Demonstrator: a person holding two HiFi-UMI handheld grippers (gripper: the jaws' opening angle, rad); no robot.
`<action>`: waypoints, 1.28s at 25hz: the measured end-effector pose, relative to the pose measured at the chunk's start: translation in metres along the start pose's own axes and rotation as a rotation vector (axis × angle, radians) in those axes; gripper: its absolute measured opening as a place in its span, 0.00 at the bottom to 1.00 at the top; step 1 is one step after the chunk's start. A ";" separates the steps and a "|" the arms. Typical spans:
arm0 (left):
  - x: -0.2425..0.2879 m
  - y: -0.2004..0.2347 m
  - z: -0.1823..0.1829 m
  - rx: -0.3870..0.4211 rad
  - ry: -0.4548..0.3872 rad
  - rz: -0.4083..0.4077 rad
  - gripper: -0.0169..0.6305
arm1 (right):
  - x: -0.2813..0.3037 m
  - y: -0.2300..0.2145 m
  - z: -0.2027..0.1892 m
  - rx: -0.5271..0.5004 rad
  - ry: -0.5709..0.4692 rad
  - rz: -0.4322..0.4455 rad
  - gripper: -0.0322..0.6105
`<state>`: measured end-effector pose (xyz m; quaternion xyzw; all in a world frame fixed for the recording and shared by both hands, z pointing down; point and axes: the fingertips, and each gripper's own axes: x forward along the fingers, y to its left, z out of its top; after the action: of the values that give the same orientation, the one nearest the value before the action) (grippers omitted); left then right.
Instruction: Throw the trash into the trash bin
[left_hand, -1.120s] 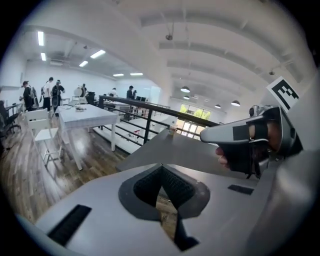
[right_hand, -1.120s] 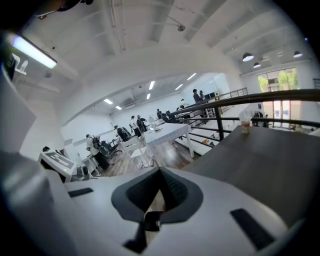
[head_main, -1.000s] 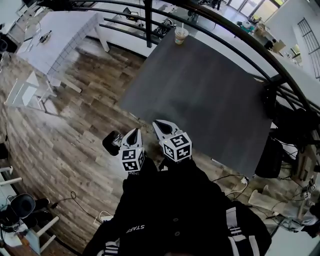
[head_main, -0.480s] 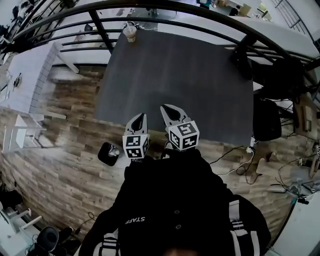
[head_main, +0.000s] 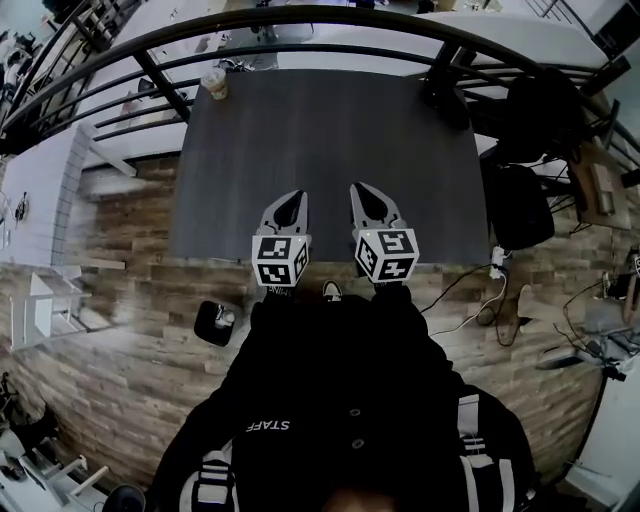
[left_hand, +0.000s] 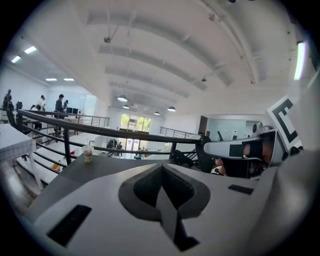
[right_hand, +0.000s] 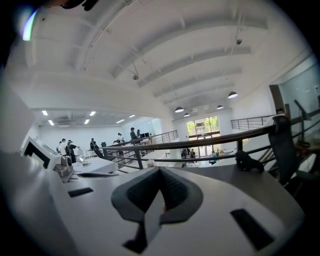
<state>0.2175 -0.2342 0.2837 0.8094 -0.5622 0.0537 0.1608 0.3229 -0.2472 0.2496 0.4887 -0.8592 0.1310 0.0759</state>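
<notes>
The trash appears to be the lidded drink cup (head_main: 213, 83) with a straw, standing upright at the far left corner of the dark bench (head_main: 330, 150), just inside the black railing (head_main: 300, 20) that runs round the far edge. Nothing else stands on the bench, so the way across to the cup is open, though it is well apart from both grippers and the rail behind it leaves little room to overshoot. The left gripper (head_main: 289, 200) and right gripper (head_main: 366, 192) hover side by side over the near edge, pointing at the far side. Each gripper's own view shows its fingers (left_hand: 100, 200) pressed together with nothing between them, so both are empty, probably carried shut only while approaching. A small black container (head_main: 216, 323) on the wooden floor (head_main: 120, 330), below the near left corner beside the person's feet, looks like the trash bin. To the right, a dark bag (head_main: 515, 205) and loose cables (head_main: 470, 300) crowd the floor, so the left side offers the freer path.
</notes>
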 end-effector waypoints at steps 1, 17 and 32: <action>0.003 -0.008 0.005 0.006 -0.007 -0.015 0.03 | -0.004 -0.006 0.004 0.002 -0.009 -0.014 0.07; 0.026 -0.042 0.044 0.031 -0.074 -0.082 0.03 | -0.016 -0.035 0.033 -0.015 -0.107 -0.061 0.07; 0.031 -0.038 0.052 0.066 -0.089 -0.071 0.03 | -0.006 -0.038 0.043 -0.023 -0.141 -0.055 0.07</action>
<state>0.2594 -0.2664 0.2350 0.8353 -0.5376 0.0305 0.1106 0.3581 -0.2737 0.2131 0.5193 -0.8501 0.0840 0.0243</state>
